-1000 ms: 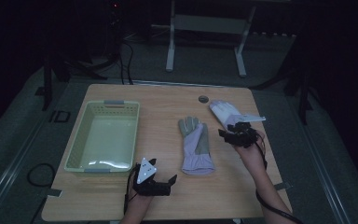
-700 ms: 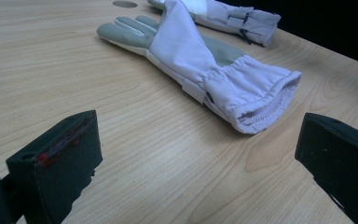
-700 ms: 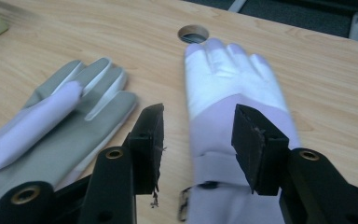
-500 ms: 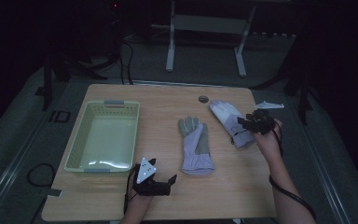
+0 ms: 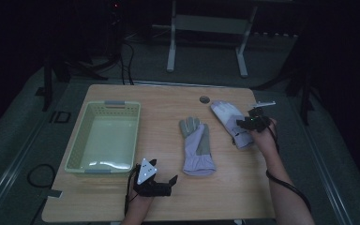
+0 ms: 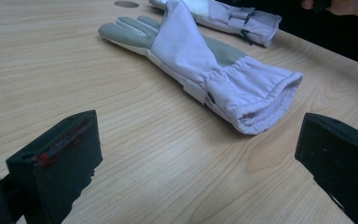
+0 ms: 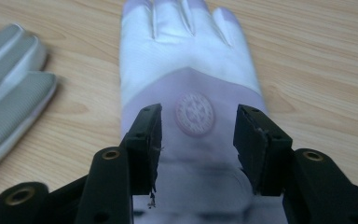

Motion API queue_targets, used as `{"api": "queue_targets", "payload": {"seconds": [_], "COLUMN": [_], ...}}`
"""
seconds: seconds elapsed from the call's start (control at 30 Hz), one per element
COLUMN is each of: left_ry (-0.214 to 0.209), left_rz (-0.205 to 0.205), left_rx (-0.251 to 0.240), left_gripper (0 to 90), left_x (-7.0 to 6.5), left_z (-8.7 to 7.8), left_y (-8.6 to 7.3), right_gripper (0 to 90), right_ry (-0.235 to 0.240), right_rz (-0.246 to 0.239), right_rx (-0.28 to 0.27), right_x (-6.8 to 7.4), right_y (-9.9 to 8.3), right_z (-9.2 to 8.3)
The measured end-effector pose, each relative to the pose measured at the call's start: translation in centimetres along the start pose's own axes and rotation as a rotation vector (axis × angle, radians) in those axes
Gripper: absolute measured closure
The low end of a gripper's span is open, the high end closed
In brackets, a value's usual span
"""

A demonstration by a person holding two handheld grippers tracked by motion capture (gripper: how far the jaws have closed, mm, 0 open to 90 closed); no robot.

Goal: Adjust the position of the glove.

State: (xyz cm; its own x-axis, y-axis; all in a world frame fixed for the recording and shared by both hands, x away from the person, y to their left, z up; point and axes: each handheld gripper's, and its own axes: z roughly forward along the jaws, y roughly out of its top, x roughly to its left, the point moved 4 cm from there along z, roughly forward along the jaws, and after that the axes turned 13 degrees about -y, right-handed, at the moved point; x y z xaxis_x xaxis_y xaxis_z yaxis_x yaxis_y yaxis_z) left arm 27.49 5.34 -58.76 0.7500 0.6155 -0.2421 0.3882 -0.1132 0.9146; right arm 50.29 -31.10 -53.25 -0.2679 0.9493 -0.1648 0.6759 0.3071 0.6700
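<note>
Fingers [image 7: 145, 140] parted, right gripper [image 7: 198, 149] seemingly just above glove [image 7: 186, 60] cuff

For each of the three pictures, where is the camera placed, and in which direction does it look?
High view: fixed above the near side of the table, looking forward and down; both forearms enter from the bottom, left gripper at left, right gripper over the far glove.
Left gripper view: rides low on the left gripper, looking across the table at the middle glove; its two black jaws stand wide apart.
Right gripper view: rides on the right gripper, looking down on the far glove; jaws apart above it.
Shared: all views show both gloves.
</note>
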Motion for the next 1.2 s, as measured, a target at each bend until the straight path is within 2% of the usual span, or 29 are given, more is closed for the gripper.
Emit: {"api": "queue_targets", "payload": {"seconds": [0.23,0.33,0.43,0.63,0.73,0.93,1.0,1.03,1.13,1.2], "left_ry": [0.000,0.000,-0.001,-0.002,-0.001,-0.001,-0.002,-0.002,-0.002,-0.002], "left_rz": [-0.002,-0.002,-0.002,-0.002,0.000,0.000,0.000,0.000,-0.001,-0.002], "left_rx": [-0.002,-0.002,-0.001,-0.002,-0.001,-0.002,-0.001,-0.002,-0.001,-0.001], "left_gripper": [0.5,0.5,0.5,0.5,0.5,0.5,0.5,0.5,0.5,0.5], "left_x": [0.0,0.0,0.0,0.0,0.0,0.0,0.0,0.0,0.0,0.0], "left_z": [0.0,0.0,0.0,0.0,0.0,0.0,0.0,0.0,0.0,0.0], "left_y": [0.0,0.0,0.0,0.0,0.0,0.0,0.0,0.0,0.0,0.0], "right_gripper": [51.5,48.7,49.1,47.4,58.0,67.0,69.1,73.1,77.1,78.2], "right_ry": [0.026,0.020,0.010,0.013,0.045,0.088,0.088,0.072,0.055,0.044], "right_rz": [-0.027,-0.058,-0.047,-0.037,-0.033,-0.036,-0.040,-0.051,-0.022,0.019], "right_rx": [0.009,0.030,0.075,0.103,0.125,0.155,0.160,0.167,0.164,0.134], "right_x": [0.3,0.5,0.5,0.2,0.4,0.4,0.5,0.8,0.9,0.8], "right_y": [0.8,0.8,0.5,0.0,-0.3,-0.3,-0.2,-0.1,-0.1,0.0], "right_z": [1.1,1.6,2.3,3.2,3.6,3.7,3.7,3.6,3.2,2.7]}}
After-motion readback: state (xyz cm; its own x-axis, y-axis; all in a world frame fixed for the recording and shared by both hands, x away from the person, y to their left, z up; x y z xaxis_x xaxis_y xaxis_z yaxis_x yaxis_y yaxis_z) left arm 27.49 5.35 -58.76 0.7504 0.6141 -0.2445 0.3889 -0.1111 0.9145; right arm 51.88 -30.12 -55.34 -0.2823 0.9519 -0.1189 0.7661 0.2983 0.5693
